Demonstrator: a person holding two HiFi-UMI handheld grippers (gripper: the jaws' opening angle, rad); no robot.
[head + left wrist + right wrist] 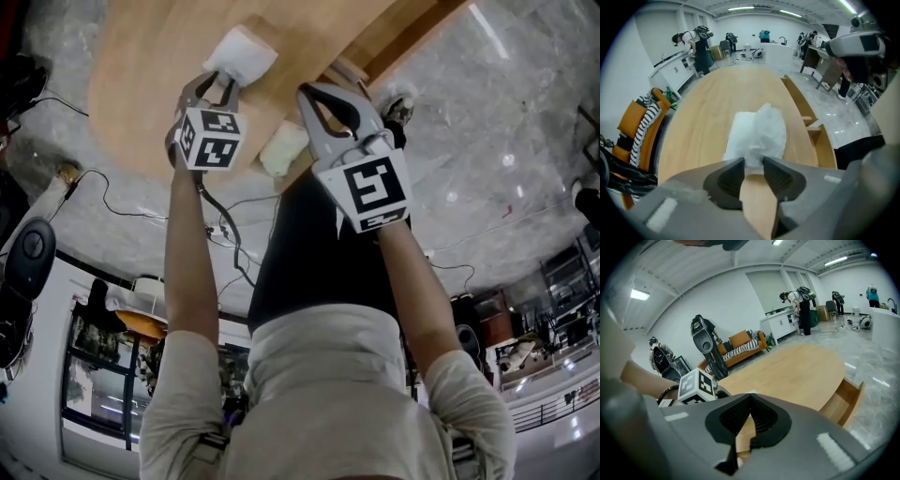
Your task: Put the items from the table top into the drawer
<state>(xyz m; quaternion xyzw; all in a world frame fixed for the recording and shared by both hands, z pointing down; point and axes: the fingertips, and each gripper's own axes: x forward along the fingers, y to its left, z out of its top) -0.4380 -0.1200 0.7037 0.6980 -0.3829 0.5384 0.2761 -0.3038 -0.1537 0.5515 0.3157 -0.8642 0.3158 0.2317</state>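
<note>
White crinkly plastic-wrapped packet lies flat on the light wooden oval table, near the table's edge on the person's side. It is not in the drawer.

Left gripper points steeply down at the packet with its jaws released and apart. Bare wood shows in the gap. The packet's loose wrapper sits just past the fingertips, and the pads are not pressing on it.

Open wooden drawer juts from the table's side, to the right of the packet in the left gripper view.

Right gripper hangs beside the left one over the table edge, jaws clenched tip to tip with nothing between them.
</note>
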